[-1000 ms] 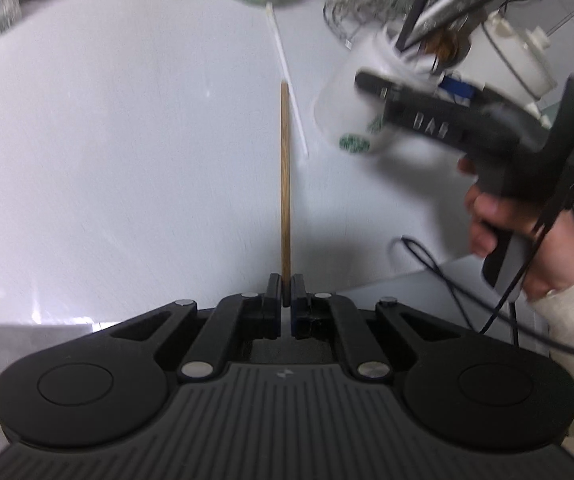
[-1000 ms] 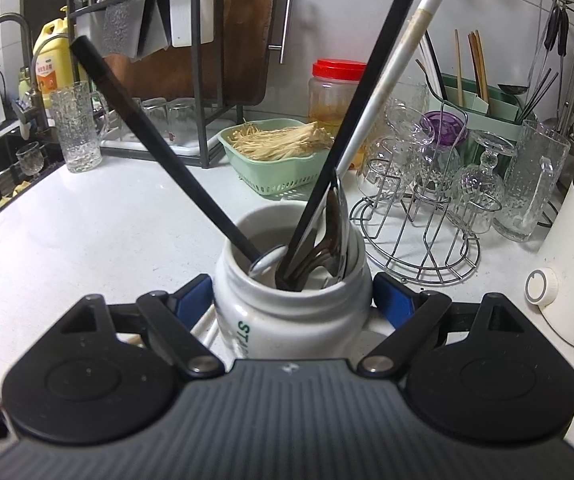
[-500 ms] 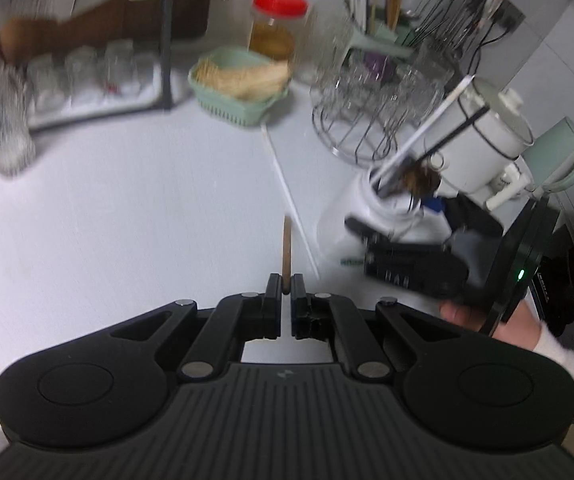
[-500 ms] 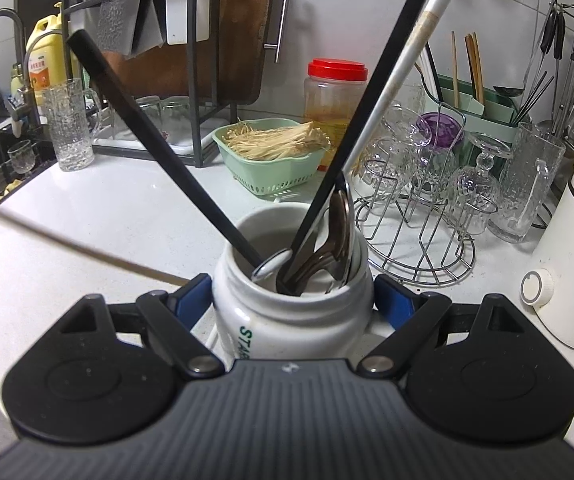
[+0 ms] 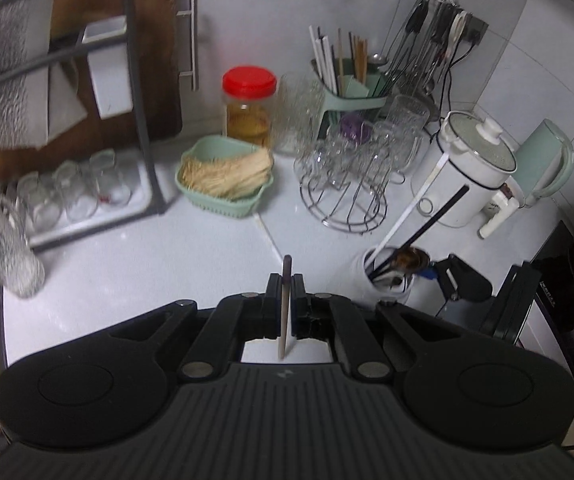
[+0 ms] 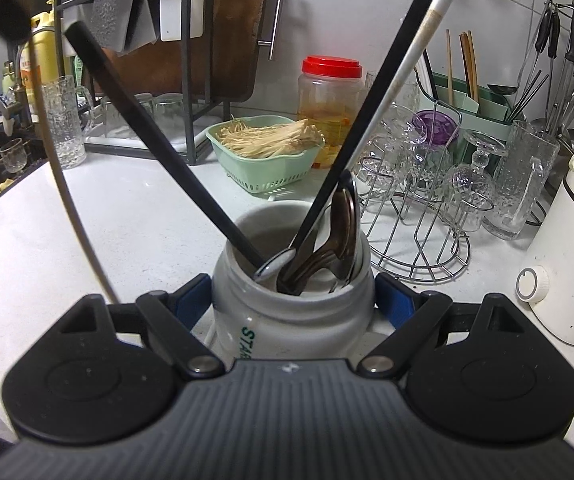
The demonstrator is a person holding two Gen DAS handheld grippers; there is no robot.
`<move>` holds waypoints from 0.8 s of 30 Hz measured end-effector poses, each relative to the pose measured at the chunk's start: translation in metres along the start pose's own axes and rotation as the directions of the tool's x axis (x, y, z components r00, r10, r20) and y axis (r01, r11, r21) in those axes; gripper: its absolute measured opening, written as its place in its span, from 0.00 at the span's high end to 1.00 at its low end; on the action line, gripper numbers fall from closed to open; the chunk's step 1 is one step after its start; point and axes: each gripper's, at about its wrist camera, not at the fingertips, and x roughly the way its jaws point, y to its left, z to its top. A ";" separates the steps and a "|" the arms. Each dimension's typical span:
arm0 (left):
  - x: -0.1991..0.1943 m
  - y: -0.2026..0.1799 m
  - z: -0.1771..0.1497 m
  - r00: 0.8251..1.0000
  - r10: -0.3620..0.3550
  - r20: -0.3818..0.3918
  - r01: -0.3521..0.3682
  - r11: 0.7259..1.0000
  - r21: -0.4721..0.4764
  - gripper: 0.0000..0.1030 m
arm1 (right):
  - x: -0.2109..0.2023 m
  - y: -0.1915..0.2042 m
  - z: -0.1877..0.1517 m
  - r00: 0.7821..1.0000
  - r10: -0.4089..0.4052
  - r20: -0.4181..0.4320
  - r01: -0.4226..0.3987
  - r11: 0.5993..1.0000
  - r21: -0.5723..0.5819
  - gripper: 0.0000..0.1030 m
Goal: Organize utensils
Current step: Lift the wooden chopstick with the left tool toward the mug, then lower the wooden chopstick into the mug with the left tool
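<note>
One chopstick (image 5: 286, 308) is pinched upright in my closed left gripper (image 5: 286, 286), above the counter (image 5: 127, 272); the mug (image 5: 387, 280) stands to the right. From my right wrist, my right gripper (image 6: 293, 296) brackets the mug (image 6: 291, 316) of utensils, fingers (image 6: 191, 300) at its sides; I cannot tell if they press it.

Bare white counter (image 5: 127, 272) left of the mug (image 6: 291, 312); wire glass rack (image 6: 419, 232) close on its right.

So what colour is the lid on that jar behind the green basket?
Red: the jar's lid shows best in the right wrist view.
</note>
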 end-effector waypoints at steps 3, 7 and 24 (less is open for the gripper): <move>-0.002 -0.002 0.008 1.000 -0.003 0.013 0.003 1.000 0.025 0.96 | 0.001 0.001 0.000 1.000 -0.004 -0.001 0.004 1.000 -0.001 0.13; -0.003 -0.004 0.013 0.999 -0.014 0.029 0.013 0.999 0.031 0.96 | 0.001 0.002 0.000 1.000 -0.008 -0.001 0.008 1.000 -0.002 0.13; -0.046 -0.040 0.071 0.982 -0.086 0.169 0.070 0.993 0.100 0.96 | 0.001 0.004 0.000 1.000 -0.013 0.002 0.013 1.000 -0.007 0.12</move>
